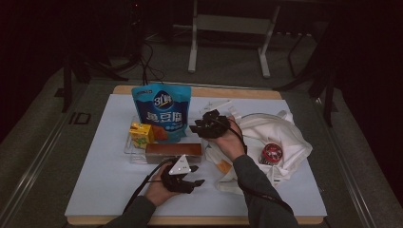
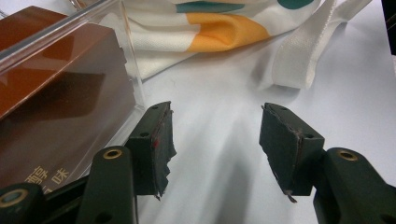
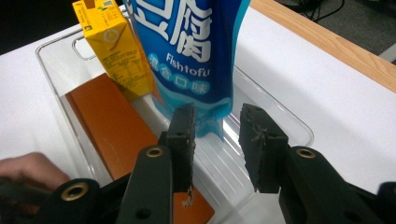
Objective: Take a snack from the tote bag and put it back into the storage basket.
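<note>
A clear plastic tray (image 1: 127, 150) (image 3: 299, 125) holds an upright blue Fishtofu bag (image 1: 161, 110) (image 3: 196, 51), a yellow drink carton (image 1: 141, 134) (image 3: 114, 49) and a flat brown box (image 1: 173, 151) (image 3: 119, 135) (image 2: 56, 107). My right gripper (image 1: 196, 129) (image 3: 218, 114) hovers open over the tray's right end, its jaws just in front of the bag's bottom corner with nothing between them. My left gripper (image 1: 197, 175) (image 2: 217, 116) stands open low over the white table sheet, just beside the tray's near corner (image 2: 133, 74) and the brown box, holding nothing.
A white cloth bag (image 1: 285, 137) (image 2: 219, 32) with orange and teal print lies at the right, a strap (image 2: 303, 56) trailing toward the left gripper. A round red and black tin (image 1: 271, 153) sits on it. The wooden table edge (image 3: 327, 37) runs behind the tray.
</note>
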Action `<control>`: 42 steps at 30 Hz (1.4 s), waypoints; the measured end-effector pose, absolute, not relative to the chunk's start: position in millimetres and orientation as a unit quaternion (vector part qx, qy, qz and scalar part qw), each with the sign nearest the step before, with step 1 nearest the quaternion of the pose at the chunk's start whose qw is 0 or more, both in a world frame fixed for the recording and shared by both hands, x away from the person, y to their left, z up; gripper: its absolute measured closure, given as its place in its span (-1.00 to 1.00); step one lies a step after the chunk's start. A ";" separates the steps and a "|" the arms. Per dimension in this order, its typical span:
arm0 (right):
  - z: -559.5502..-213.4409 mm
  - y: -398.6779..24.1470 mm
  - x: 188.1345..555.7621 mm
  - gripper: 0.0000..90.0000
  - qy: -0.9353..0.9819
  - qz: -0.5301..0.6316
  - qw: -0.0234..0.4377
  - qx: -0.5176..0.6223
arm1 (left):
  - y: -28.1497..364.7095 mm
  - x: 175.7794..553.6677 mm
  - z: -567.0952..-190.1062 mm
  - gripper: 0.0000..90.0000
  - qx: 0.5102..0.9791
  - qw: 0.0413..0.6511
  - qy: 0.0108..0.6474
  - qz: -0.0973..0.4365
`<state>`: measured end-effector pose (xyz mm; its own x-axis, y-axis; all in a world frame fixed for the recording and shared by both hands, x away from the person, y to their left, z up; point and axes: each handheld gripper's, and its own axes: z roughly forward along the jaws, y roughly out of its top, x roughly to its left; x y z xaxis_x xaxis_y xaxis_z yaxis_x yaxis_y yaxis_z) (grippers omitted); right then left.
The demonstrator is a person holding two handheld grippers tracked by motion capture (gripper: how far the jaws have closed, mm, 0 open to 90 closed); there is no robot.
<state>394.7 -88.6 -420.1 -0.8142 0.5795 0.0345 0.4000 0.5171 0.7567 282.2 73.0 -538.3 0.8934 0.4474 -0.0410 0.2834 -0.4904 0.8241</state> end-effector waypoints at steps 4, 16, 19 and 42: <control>-418.0 -95.9 389.9 0.46 0.865 0.396 0.113 0.286 | 73.1 282.4 -538.4 -0.01 0.858 0.458 0.213 0.089; -414.6 -106.8 378.9 0.46 0.854 0.413 0.113 0.295 | 72.9 282.6 -538.4 -0.01 0.858 0.457 0.217 0.091; -416.1 -106.7 374.7 0.46 0.855 0.415 0.112 0.291 | 72.9 282.5 -538.4 -0.01 0.858 0.457 0.217 0.091; -429.6 -150.1 354.4 0.46 0.848 0.411 0.118 0.312 | 72.1 282.3 -538.6 -0.01 0.859 0.456 0.216 0.091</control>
